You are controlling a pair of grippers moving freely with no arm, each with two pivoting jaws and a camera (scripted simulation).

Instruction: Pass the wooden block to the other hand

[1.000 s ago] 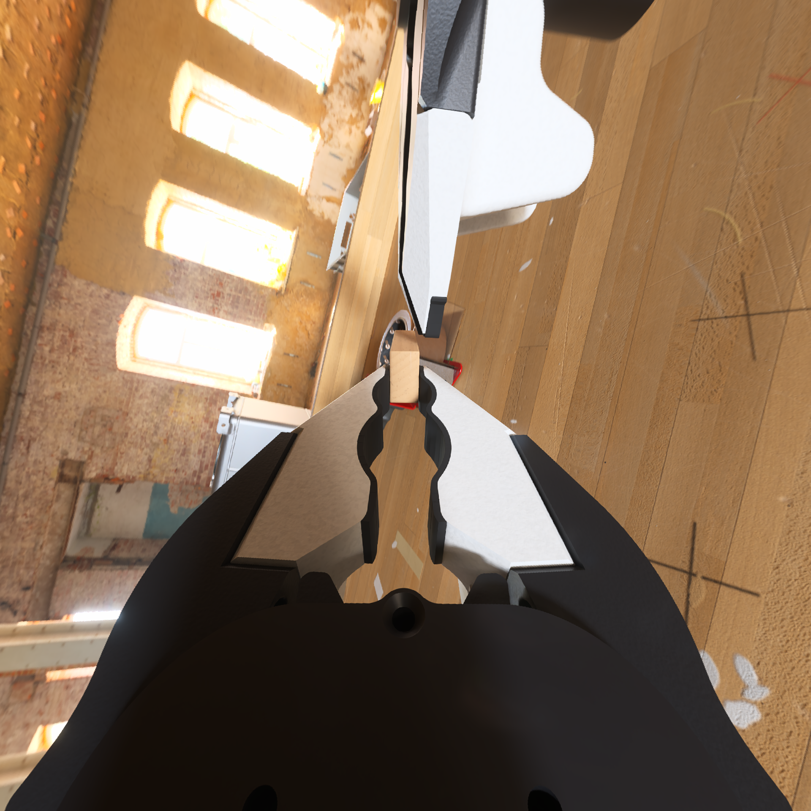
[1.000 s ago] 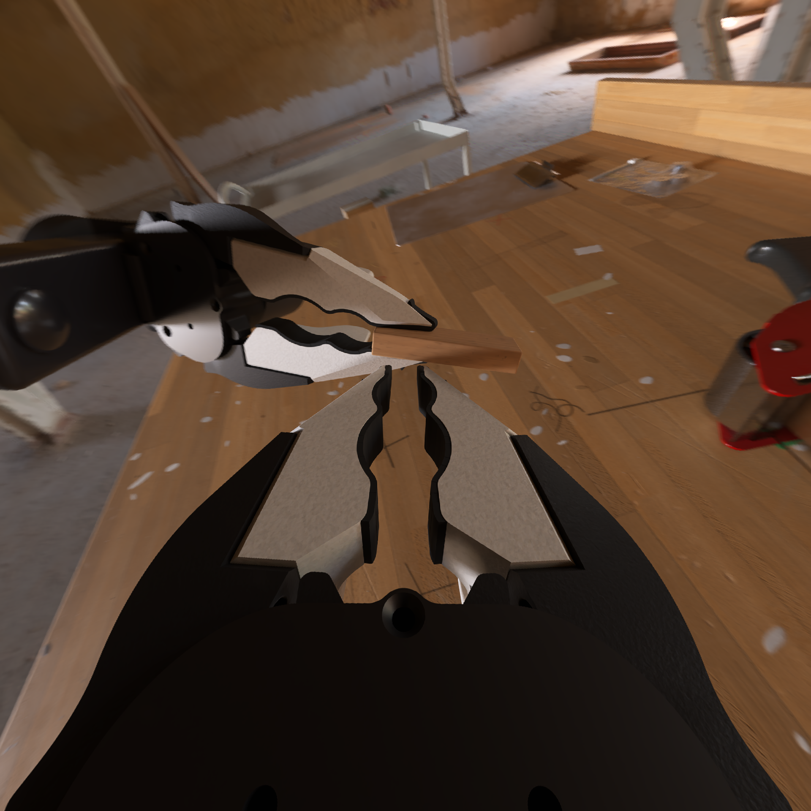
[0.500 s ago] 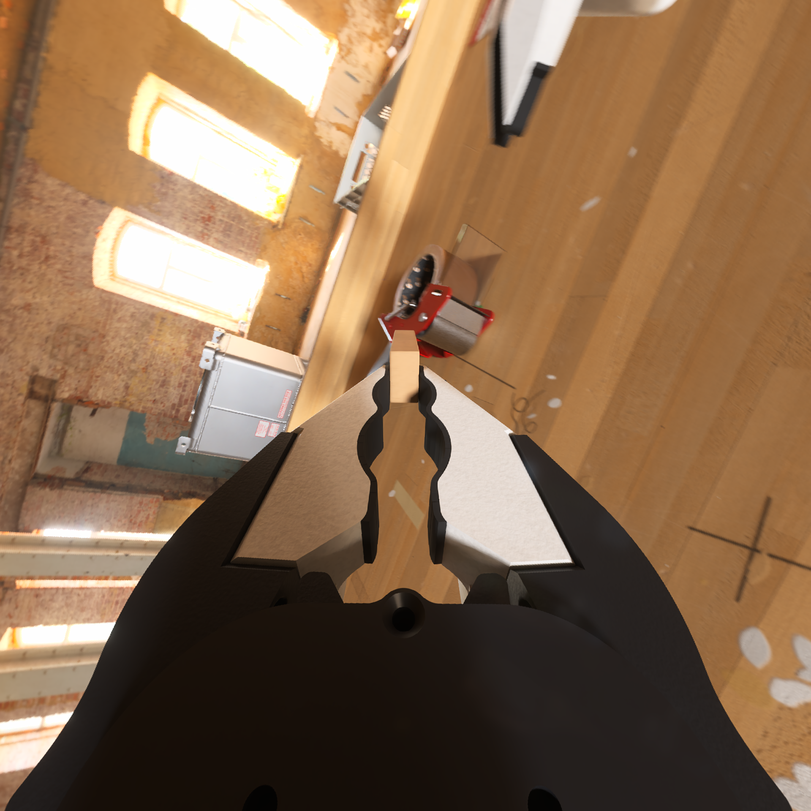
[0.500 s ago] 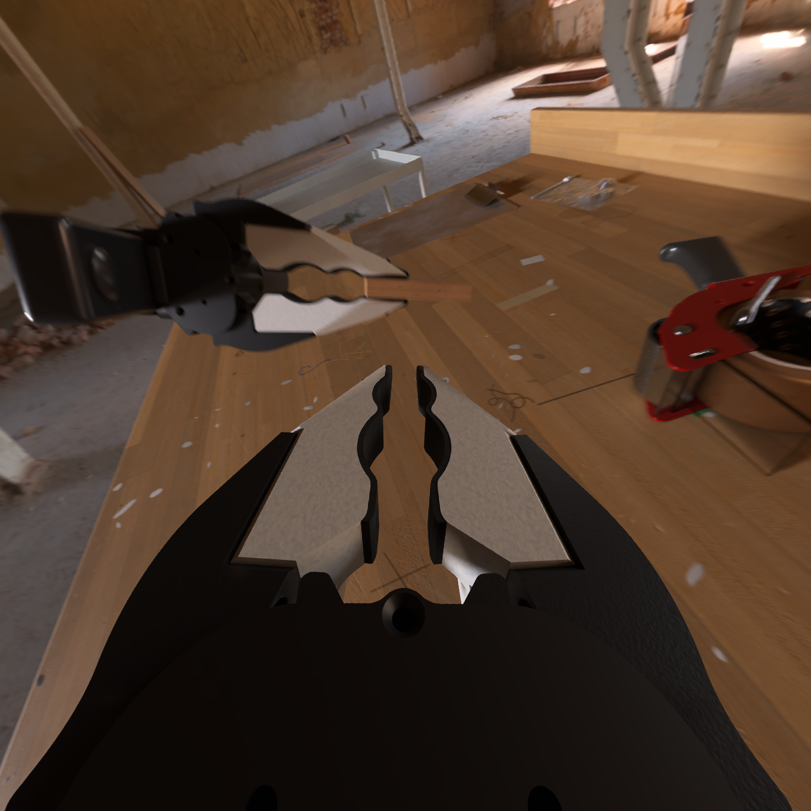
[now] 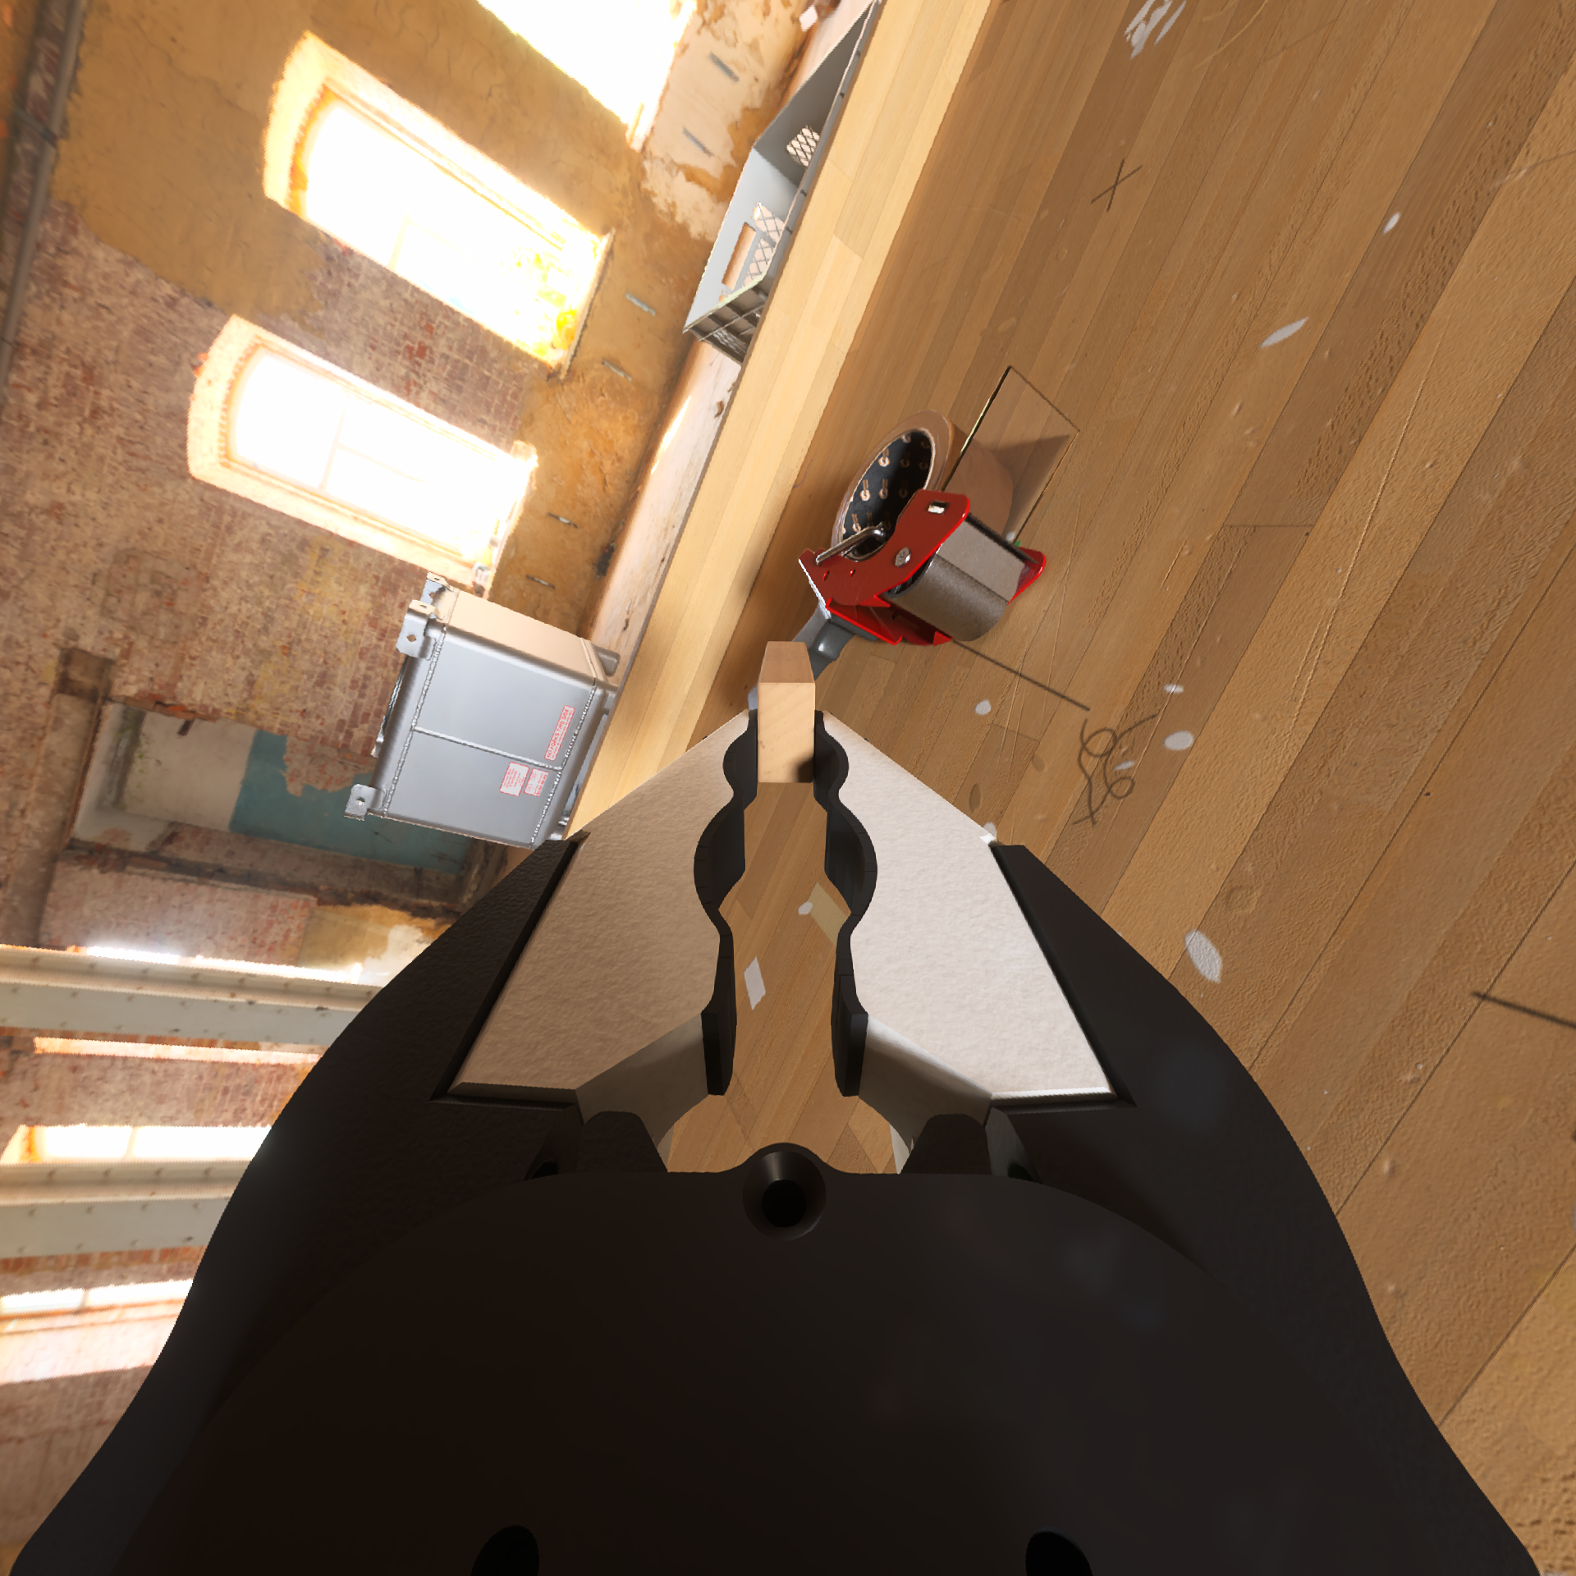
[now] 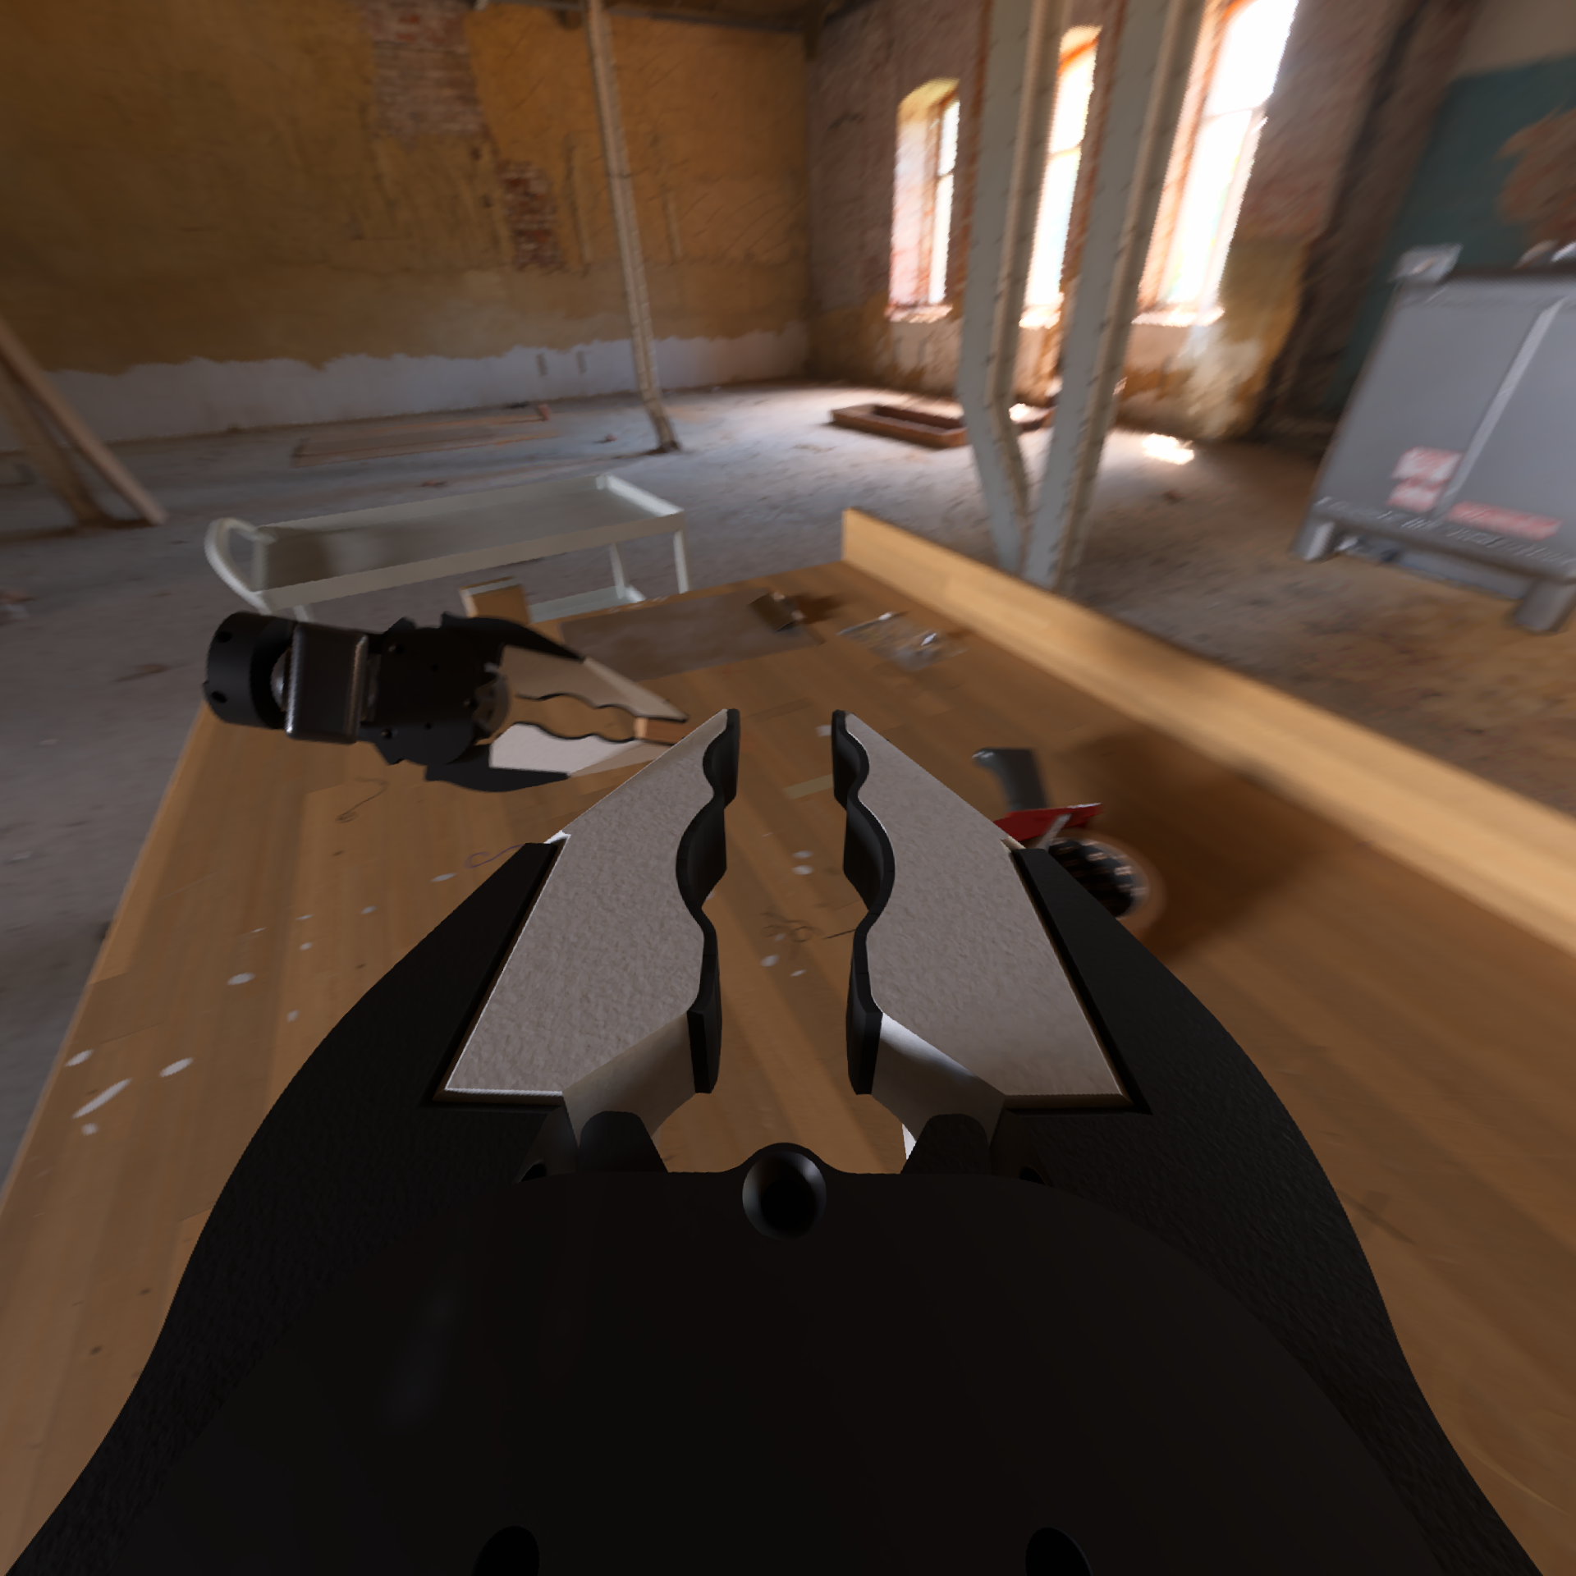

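Wooden block clamped at left gripper fingertips, above the workbench, red tape dispenser just beyond, right gripper parted, empty.

each tool has a matte black, broad curved housing with a round hole at its centre, and two tapering white textured fingers edged inside with wavy black pads: left tool, right tool.

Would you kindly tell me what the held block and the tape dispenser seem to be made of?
Block: apparently pale unfinished wood, matte, faint grain, clamped in the left gripper. Tape dispenser: glossy red frame, probably painted metal or plastic, with a grey roller.
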